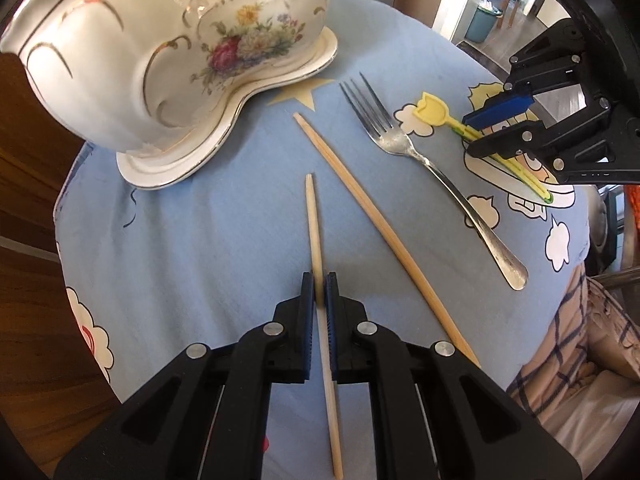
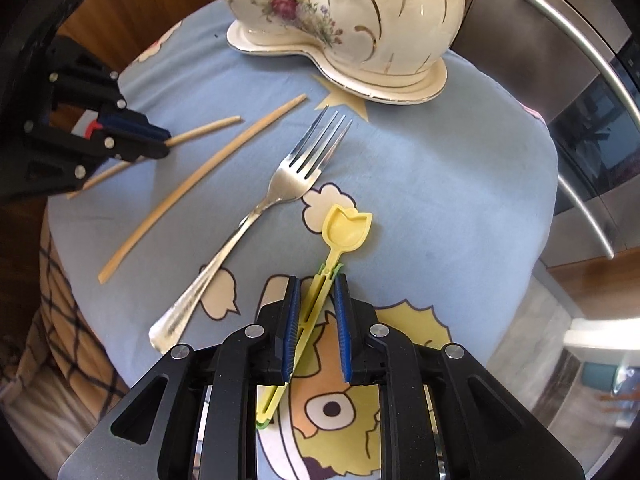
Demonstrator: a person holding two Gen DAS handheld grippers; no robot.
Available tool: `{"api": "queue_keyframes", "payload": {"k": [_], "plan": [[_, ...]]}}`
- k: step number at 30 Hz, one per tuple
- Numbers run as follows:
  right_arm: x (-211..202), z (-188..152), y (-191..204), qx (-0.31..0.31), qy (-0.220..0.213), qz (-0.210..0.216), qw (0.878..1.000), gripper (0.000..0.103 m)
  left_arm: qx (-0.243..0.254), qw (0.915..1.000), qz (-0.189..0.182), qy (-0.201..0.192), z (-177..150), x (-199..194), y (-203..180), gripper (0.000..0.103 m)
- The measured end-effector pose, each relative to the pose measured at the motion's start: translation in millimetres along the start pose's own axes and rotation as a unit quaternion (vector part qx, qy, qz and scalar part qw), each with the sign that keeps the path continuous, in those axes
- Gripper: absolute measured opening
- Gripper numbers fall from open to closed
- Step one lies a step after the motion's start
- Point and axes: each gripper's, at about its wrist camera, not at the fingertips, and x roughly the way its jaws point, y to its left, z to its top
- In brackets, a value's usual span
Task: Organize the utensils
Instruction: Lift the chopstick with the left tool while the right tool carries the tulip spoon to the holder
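My left gripper (image 1: 319, 280) is shut on a thin wooden chopstick (image 1: 313, 216) that points toward the ceramic utensil holder (image 1: 180, 60), white with gold trim and flowers. A second chopstick (image 1: 380, 224) lies to its right on the blue cloth, then a metal fork (image 1: 424, 160). My right gripper (image 2: 316, 280) is shut on the handle of a yellow tulip-shaped spoon (image 2: 347, 228), which runs slantwise between the blue pads. In the right wrist view the left gripper (image 2: 166, 144) and its chopstick (image 2: 208, 126) show at left, the fork (image 2: 256, 216) in the middle and the holder (image 2: 360, 20) at the back.
The small round table wears a light-blue cartoon-print cloth (image 1: 200, 240) that drops off all round. A plaid fabric (image 1: 568, 340) lies at its near right edge. A stainless appliance with a long bar handle (image 2: 580, 100) stands close behind on the right.
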Motion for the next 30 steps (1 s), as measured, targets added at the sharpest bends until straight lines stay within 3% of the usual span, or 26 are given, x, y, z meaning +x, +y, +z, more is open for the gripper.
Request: {"api": "queue_keyframes", "payload": {"k": [5,8,14,17,23,30], "plan": [[1.1,2.1,2.4,-0.006,0.003,0.002,1.000,0.017,-0.002,0.9999,-0.011,0.008,0.2,-0.4,7.0,0.006],[-1.5,-1.6,-1.0,0.010,-0.012,0.010,1.000,0.010,-0.006,0.9998,-0.018,0.003,-9.5,-2.4,13.2,0.005],[-6.9,-11.7,-10.6,0.030,-0.038,0.011,0.999,0.010,-0.035,0.9986,-0.011,-0.039,-21.3,-10.7,20.2,0.005],[-17.2,-16.2,-15.0,0.040,-0.063,0.011,0.997,0.010,-0.051,0.9953,-0.014,-0.082,-30.3,-27.8,25.5,0.005],[-52.7,-24.5,-21.9,0.064,-0.149,0.036,0.986,0.010,-0.084,0.9745,-0.020,-0.207,-47.4,-85.5,39.6,0.005],[-86.6,-23.7,-30.6,0.101,-0.249,0.076,0.960,0.010,-0.133,0.9392,-0.016,-0.316,-60.1,-131.2,61.8,0.005]]}}
